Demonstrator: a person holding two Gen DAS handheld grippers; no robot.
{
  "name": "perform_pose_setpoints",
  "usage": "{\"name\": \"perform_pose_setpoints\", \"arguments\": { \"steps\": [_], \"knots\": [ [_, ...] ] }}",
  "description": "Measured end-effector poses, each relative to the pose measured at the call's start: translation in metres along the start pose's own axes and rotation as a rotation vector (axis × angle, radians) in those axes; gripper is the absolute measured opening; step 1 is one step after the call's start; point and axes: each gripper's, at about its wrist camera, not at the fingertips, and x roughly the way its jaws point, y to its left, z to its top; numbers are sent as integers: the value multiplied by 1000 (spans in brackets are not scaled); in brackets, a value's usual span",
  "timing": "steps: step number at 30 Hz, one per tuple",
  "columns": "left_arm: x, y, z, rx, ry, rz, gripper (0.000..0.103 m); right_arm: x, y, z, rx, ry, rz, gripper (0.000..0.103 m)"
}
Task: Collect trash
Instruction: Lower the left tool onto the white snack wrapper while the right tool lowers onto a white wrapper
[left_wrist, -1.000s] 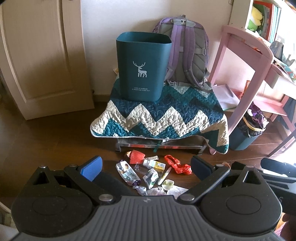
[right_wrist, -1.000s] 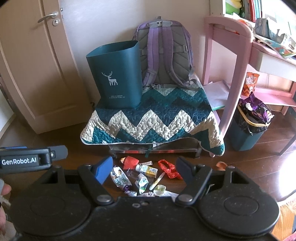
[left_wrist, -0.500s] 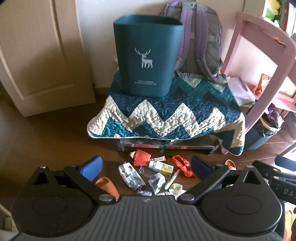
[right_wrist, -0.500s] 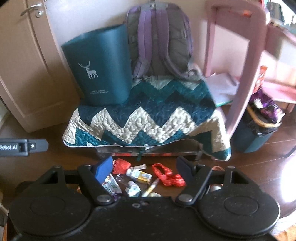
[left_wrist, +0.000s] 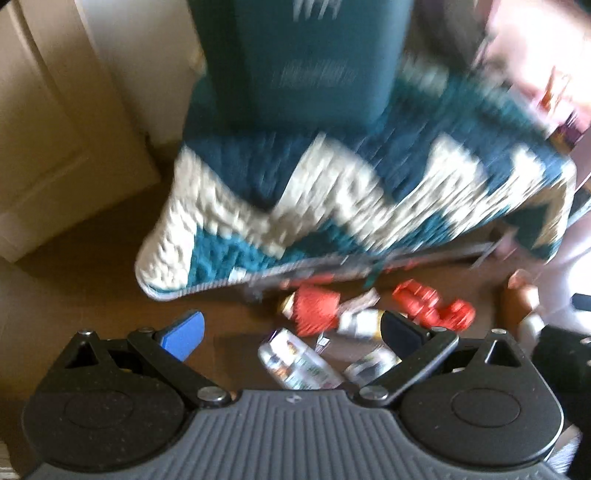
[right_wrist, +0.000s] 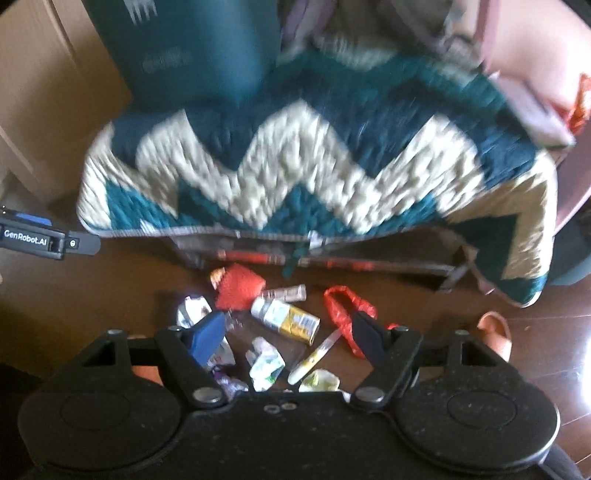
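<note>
A scatter of small trash (right_wrist: 284, 325) lies on the dark wooden floor (right_wrist: 535, 343): a red mesh wrapper (right_wrist: 240, 286), a yellow-and-white carton (right_wrist: 286, 319), a crumpled red plastic bag (right_wrist: 345, 308), and silver foil packets. Both tools point down at it. The right tool (right_wrist: 288, 332) hangs over the pile, jaws wide apart, gripping nothing. The left tool (left_wrist: 291, 334) is likewise spread and empty. At twelve o'clock, a tall teal plastic bin (right_wrist: 199, 48) stands on a teal-and-cream zigzag quilt (right_wrist: 314, 162); its inside is unseen.
</note>
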Motion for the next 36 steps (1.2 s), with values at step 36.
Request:
{"name": "perform_pose_setpoints", "arguments": {
  "steps": [36],
  "knots": [
    [366, 62, -132, -319, 567, -252, 63, 269, 54, -54, -190, 405, 6, 65]
  ]
}}
